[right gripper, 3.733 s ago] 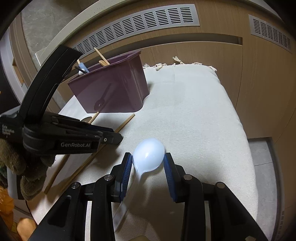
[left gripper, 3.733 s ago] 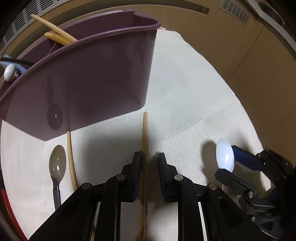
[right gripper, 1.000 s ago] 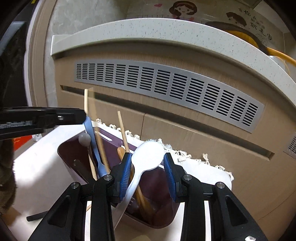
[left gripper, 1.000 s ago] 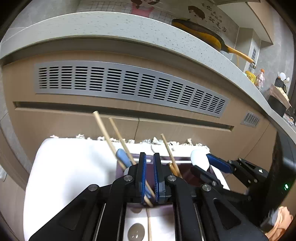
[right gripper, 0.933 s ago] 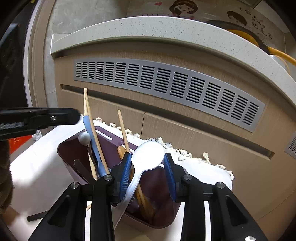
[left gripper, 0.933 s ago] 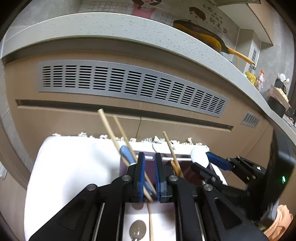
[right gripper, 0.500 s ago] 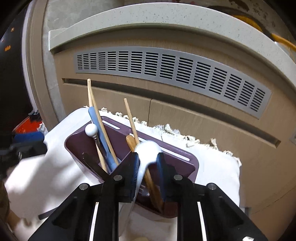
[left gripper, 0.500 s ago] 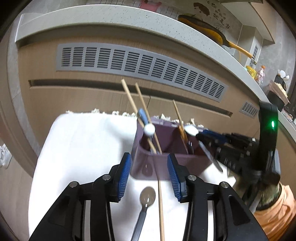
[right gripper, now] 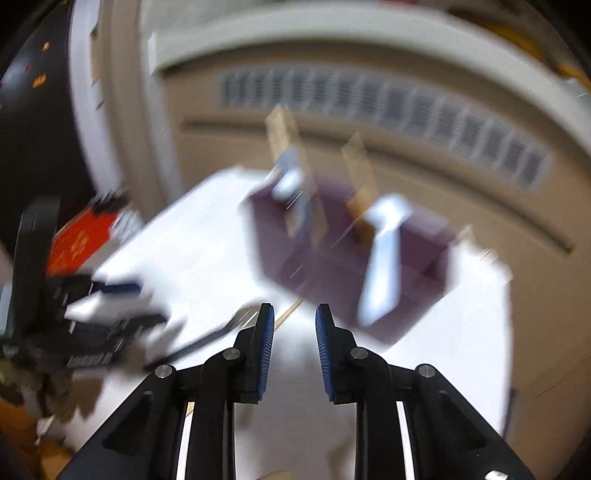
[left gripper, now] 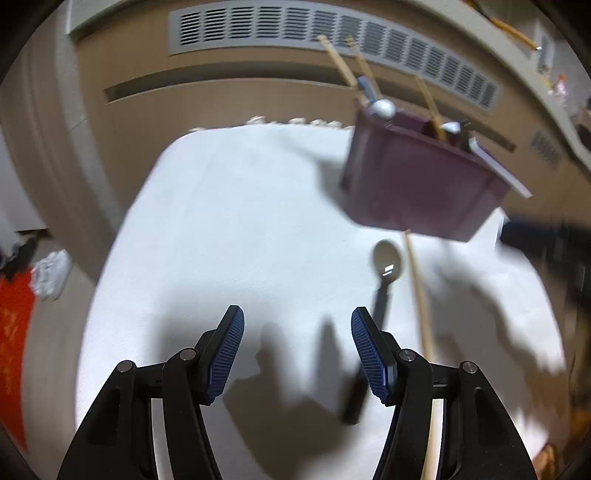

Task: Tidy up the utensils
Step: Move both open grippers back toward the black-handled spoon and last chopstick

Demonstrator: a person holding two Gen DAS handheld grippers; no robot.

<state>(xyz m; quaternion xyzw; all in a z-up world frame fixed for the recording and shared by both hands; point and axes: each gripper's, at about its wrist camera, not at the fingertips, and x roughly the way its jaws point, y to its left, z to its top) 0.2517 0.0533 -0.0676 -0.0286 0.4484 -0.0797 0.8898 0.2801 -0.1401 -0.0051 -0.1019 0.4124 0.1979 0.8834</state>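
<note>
A purple bin [left gripper: 417, 184] stands on the white cloth [left gripper: 229, 221] and holds chopsticks, a blue-handled utensil and a white spoon [right gripper: 384, 251] that leans over its front rim. In front of the bin lie a metal spoon [left gripper: 386, 262] with a dark handle and one wooden chopstick [left gripper: 417, 288]. My left gripper [left gripper: 297, 312] hangs over bare cloth left of that spoon; its jaws are opening and hold nothing. My right gripper [right gripper: 294, 310] is in front of the bin, its jaws opening with a narrow gap and nothing between them. The right wrist view is badly blurred.
A wooden panel with a grey vent grille [left gripper: 295, 26] rises behind the cloth, under a stone counter edge. A red mat [left gripper: 11, 332] lies on the floor to the left. The cloth's left and near edges drop off.
The left gripper let go of a chopstick in the bin, opened wide and dropped back over the cloth. The right gripper left the white spoon in the bin and drew back.
</note>
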